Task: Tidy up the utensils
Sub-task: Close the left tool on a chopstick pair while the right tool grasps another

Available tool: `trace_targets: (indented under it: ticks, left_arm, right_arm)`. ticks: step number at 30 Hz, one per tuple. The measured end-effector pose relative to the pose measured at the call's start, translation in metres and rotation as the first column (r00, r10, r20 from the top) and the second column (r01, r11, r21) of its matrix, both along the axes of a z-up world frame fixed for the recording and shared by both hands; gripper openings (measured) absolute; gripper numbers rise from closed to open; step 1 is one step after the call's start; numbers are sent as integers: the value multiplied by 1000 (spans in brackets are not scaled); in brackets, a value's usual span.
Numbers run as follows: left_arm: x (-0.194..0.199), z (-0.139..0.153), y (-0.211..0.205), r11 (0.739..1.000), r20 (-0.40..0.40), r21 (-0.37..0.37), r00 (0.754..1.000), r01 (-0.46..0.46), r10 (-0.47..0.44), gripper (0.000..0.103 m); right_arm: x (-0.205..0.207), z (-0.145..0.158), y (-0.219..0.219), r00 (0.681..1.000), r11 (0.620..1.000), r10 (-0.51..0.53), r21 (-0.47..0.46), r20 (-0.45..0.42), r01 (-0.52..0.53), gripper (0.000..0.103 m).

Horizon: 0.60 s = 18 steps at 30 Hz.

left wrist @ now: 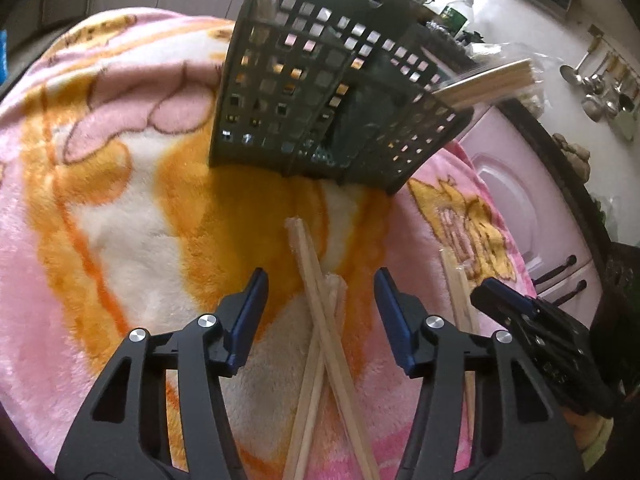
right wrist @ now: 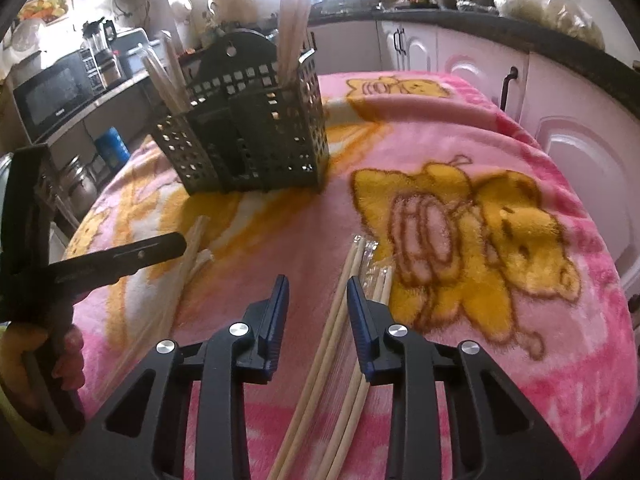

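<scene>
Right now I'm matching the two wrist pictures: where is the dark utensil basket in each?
Left wrist: utensil basket upper centre, tilted, beyond the crossed chopsticks.
Right wrist: basket upper left of centre, upright.
Shared landmark: the pink and orange blanket under it.

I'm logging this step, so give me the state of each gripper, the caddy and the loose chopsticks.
Left gripper: open, over crossed chopsticks.
Right gripper: open, over wrapped chopsticks.
Caddy: upright on blanket, holding chopsticks.
</scene>
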<state>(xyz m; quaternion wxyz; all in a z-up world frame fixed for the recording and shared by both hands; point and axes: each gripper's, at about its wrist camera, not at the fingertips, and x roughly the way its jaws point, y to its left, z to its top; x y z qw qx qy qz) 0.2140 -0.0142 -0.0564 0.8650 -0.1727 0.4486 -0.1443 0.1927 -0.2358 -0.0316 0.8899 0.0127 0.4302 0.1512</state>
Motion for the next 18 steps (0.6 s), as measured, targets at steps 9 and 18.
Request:
trace_targets:
  ticks: [9,18]
  left_arm:
    - [15,-9,4,999,-57,-44,998,-4,2,39]
    - [34,-10,11,998,-106,-60,994,-19,13,25]
  right_arm:
    - [38,-16,0,995,1000,-15,-15,-95,14,29]
    - [63,-26,2,983,1000,-15,20,-182,19,29]
